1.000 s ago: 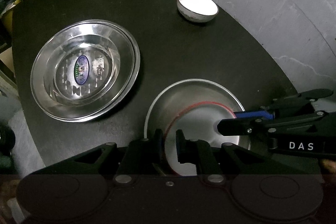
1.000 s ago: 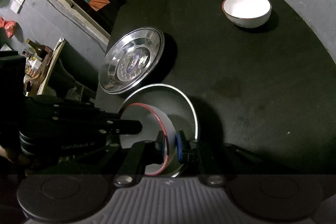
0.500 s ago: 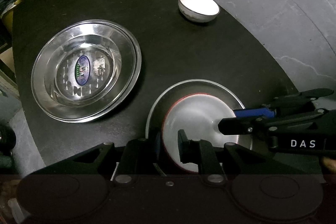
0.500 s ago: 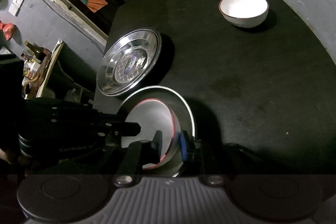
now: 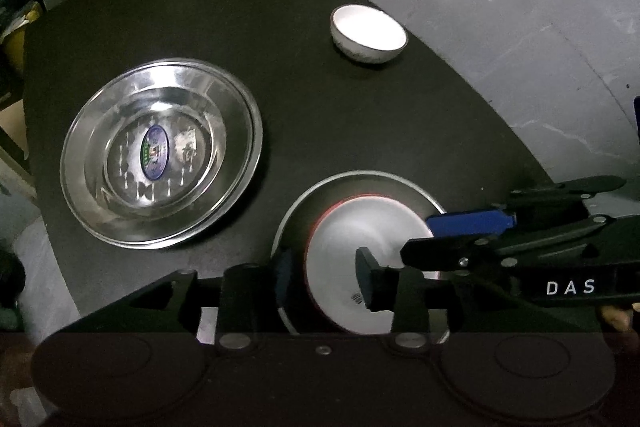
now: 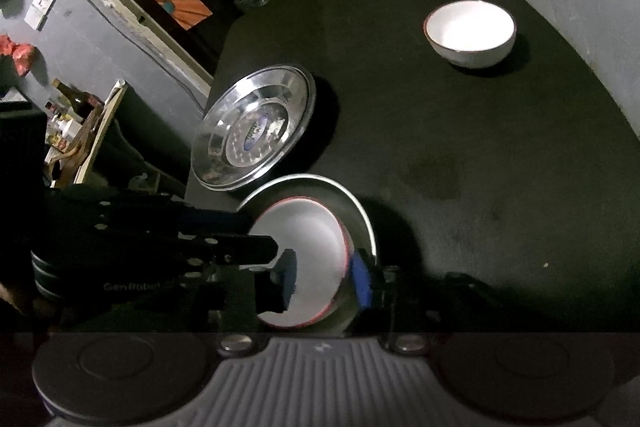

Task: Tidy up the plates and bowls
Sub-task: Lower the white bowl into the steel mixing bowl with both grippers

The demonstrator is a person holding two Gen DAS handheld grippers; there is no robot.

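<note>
**Red-rimmed bowl let go into the steel plate**

While both sets of tongs were spreading apart, I had the red-rimmed bowl point(image 5: 352, 259) sitting inside the near steel plate point(image 5: 360, 179), close to the front edge of the black tabletop point(image 5: 320, 87). The left tongs point(image 5: 324, 275) straddled the bowl's near-left rim, and their jaws were opening with the wall between them but no pad visibly pressing. The right tongs point(image 6: 326, 277) did the same on the opposite rim, opening and released.

To finish this release well, I judged that both pairs should clear the rim fully before lifting, and rise straight up so no pad would drag the bowl sideways or tip it against the plate.

For room, the 2 stacked steel plates point(image 5: 160, 155) lay just beside the near plate on the left, so any sideways exit that way was tight. The white bowl point(image 5: 368, 35) stood well apart near the far edge, with bare tabletop between. The near plate sat right at the tabletop's front edge, so I reckoned a nudge toward me would risk pushing it off.
</note>
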